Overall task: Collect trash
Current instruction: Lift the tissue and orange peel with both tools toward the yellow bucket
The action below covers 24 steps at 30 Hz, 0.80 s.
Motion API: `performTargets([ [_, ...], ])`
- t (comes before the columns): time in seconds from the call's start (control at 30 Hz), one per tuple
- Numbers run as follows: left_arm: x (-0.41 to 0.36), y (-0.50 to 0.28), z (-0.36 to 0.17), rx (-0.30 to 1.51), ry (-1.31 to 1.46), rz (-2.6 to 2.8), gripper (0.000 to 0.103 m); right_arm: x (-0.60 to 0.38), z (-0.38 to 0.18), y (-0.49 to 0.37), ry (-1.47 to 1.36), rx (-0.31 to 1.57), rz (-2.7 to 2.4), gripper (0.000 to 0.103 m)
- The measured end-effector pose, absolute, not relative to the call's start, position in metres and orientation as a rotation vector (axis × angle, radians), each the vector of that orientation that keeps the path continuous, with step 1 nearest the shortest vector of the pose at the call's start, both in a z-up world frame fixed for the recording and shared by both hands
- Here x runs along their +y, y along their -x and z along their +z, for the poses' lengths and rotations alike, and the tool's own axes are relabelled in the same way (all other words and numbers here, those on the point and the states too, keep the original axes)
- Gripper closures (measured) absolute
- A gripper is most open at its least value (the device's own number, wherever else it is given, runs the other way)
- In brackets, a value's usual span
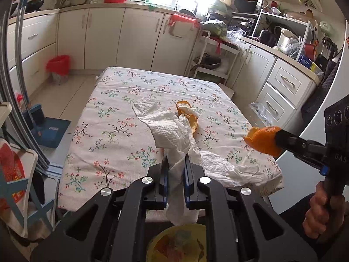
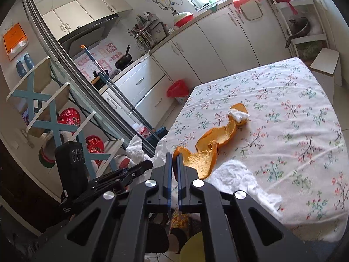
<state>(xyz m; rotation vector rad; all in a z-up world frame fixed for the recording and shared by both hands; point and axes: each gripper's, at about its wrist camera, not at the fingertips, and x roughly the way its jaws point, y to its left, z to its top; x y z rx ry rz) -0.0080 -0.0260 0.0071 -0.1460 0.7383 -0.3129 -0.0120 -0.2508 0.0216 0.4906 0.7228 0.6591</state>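
Observation:
My left gripper is shut on a crumpled white paper towel, held above the near edge of the floral-cloth table. My right gripper is shut on a piece of orange peel; it also shows at the right of the left wrist view, lifted off the table. A longer orange peel with a small white tissue wad lies on the table's middle, also seen in the left wrist view. Another white paper lies at the near table edge. The left gripper shows in the right wrist view.
A red-lined trash bin stands on the floor by the far cabinets, also in the right wrist view. A yellow container sits below the table edge under my left gripper. A blue shelf rack and broom stand at left.

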Motion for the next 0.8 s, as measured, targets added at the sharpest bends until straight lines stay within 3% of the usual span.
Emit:
performTargets([
  [0.8,-0.038,0.073,-0.013,0.786,0.096,-0.326,0.093,-0.244,-0.015,0.081,-0.552,0.833,0.696,0.098],
])
